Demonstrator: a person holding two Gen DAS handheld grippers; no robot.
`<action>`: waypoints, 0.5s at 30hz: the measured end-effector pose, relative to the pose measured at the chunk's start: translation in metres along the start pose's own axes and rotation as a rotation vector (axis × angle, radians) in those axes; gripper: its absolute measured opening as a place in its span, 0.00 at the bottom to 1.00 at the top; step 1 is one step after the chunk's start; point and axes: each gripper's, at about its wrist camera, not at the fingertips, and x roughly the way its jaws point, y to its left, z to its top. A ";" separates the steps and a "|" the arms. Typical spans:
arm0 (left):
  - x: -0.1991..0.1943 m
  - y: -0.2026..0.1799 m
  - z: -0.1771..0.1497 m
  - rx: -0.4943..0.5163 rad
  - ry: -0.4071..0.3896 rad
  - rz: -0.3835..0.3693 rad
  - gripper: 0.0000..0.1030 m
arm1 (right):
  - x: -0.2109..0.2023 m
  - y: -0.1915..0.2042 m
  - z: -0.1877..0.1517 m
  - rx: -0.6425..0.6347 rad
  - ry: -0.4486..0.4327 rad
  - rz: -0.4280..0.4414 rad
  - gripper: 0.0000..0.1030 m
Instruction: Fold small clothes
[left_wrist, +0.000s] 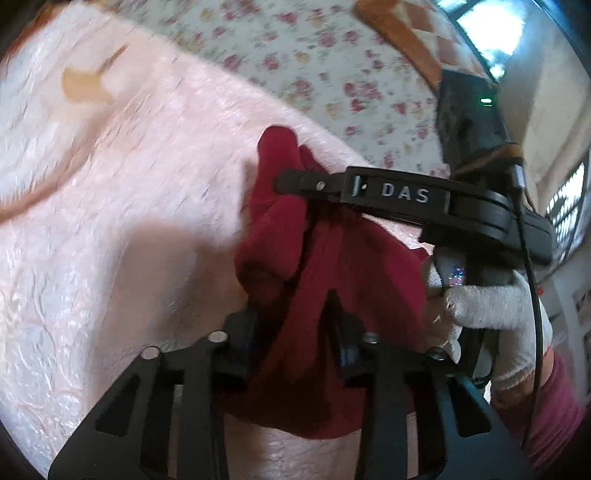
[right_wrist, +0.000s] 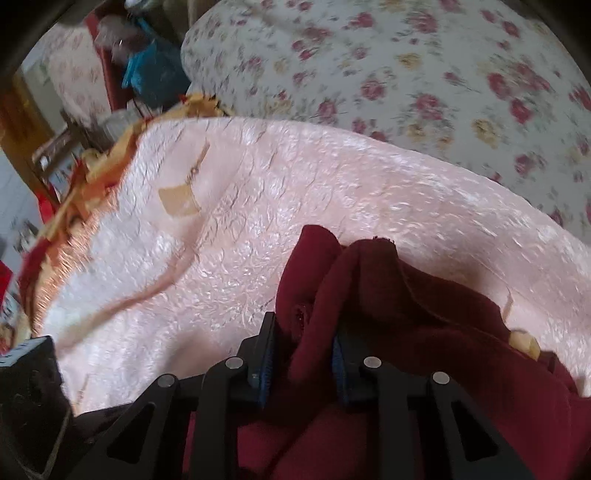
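Red garment (left_wrist: 325, 280) lies bunched on a pale pink textured blanket (left_wrist: 129, 221), lifted into folds where both tools grip it; the left gripper (left_wrist: 291, 317) has its jaws closed down on a thick fold of the cloth, which fills the gap between them; in the right wrist view the right gripper (right_wrist: 304, 347) likewise has its jaws pinched on a raised ridge of the same garment (right_wrist: 369, 295), blue pads pressing the fabric from either side; seen from the left wrist, the right tool's black arm marked "DAS" (left_wrist: 402, 194) crosses over the cloth, held by a white-gloved hand (left_wrist: 491, 299); behind the blanket spreads a floral bedcover (right_wrist: 406, 74); blurred clutter, including something blue (right_wrist: 147, 70), sits beyond the blanket's orange fringed edge (right_wrist: 74, 229).
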 end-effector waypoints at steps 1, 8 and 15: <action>-0.004 -0.006 -0.001 0.021 -0.012 -0.018 0.22 | 0.000 -0.001 0.001 0.014 0.000 0.017 0.25; -0.008 -0.027 0.001 0.111 -0.045 -0.030 0.22 | -0.025 -0.009 0.010 0.112 0.003 0.101 0.56; -0.001 -0.030 0.002 0.127 -0.035 -0.001 0.22 | 0.028 0.018 0.007 -0.010 0.190 -0.081 0.72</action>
